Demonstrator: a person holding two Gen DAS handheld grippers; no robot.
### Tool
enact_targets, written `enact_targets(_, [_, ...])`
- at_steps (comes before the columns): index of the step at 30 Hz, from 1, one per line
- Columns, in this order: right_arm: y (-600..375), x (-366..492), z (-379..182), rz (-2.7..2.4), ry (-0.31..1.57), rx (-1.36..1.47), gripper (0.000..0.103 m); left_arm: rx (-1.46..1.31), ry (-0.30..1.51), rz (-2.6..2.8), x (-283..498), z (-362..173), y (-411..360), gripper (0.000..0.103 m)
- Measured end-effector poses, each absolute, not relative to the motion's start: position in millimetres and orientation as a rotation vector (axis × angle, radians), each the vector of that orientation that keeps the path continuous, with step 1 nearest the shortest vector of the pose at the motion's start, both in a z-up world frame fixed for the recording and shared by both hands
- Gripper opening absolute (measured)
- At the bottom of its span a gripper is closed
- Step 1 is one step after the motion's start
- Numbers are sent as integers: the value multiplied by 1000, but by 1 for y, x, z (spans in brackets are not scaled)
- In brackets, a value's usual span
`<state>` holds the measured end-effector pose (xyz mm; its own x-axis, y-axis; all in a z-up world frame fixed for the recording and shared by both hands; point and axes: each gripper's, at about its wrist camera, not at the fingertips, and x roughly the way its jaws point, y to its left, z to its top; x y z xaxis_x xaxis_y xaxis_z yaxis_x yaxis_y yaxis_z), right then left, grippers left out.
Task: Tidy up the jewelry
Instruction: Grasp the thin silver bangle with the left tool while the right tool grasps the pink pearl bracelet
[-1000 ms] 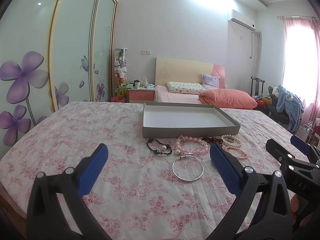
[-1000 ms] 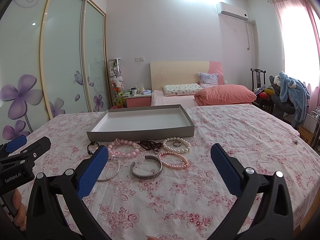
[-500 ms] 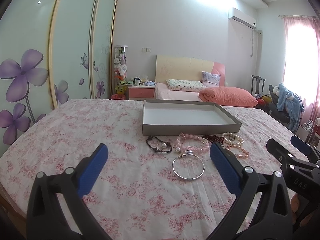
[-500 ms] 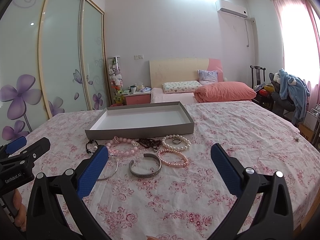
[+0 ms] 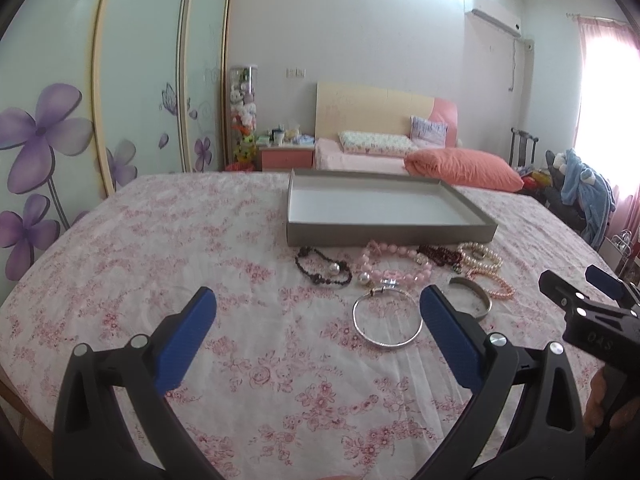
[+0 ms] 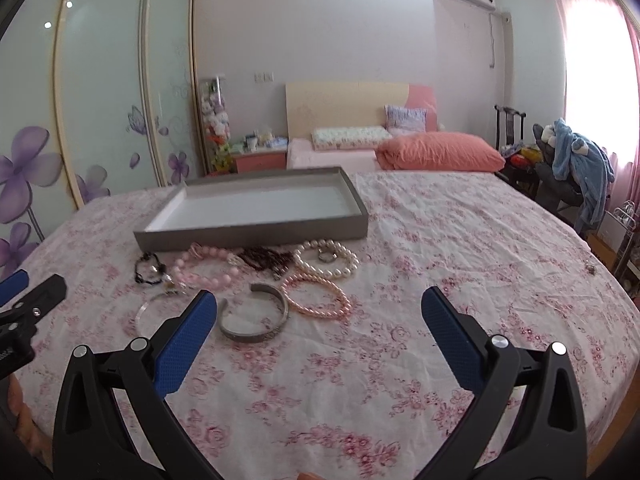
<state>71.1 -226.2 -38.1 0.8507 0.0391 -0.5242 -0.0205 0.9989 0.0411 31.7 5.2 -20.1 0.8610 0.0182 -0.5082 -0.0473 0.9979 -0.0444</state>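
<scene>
An empty grey tray (image 5: 390, 234) (image 6: 256, 236) with a white floor lies on the floral cloth. In front of it sit a black bead bracelet (image 5: 323, 268) (image 6: 149, 269), a pink bead bracelet (image 5: 394, 276) (image 6: 202, 276), a dark red bracelet (image 5: 440, 255) (image 6: 266, 259), a white pearl bracelet (image 5: 482, 256) (image 6: 328, 266) around a ring (image 6: 326, 257), a pink pearl bracelet (image 5: 496, 285) (image 6: 318, 300), a thin silver bangle (image 5: 387, 322) (image 6: 150, 308) and a grey cuff (image 5: 474, 298) (image 6: 256, 318). My left gripper (image 5: 318, 336) is open, just short of the bangle. My right gripper (image 6: 320, 334) is open near the cuff.
The floral cloth (image 6: 460, 248) covers a wide surface whose edge curves off at right. Beyond it stand a bed with an orange pillow (image 5: 460, 168), a nightstand (image 5: 286, 156) and glass wardrobe doors (image 5: 136, 92). A chair with blue clothing (image 6: 580, 168) stands at right.
Both grippers have moved forward toward the jewelry, which now sits larger and closer in both views. Both stay open, and nothing on the cloth has shifted.
</scene>
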Motion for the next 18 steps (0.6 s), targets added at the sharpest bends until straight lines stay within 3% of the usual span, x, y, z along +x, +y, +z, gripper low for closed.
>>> enact_targets(5, [-236,103,-53,21,704,28,101,-63,617,35,50,-30,7,99])
enact_targets(8, [-236,118,-64,36,780,11,91,-68,663,16,59,-36,6,99])
enact_targets(12, [-237,134,-82,62,891,23,70,-63,715,-9,69,-44,4,99])
enact_targets(18, [-230,143,-81,78,892,-12,61,-47,774,-47,82,-52,-2,99])
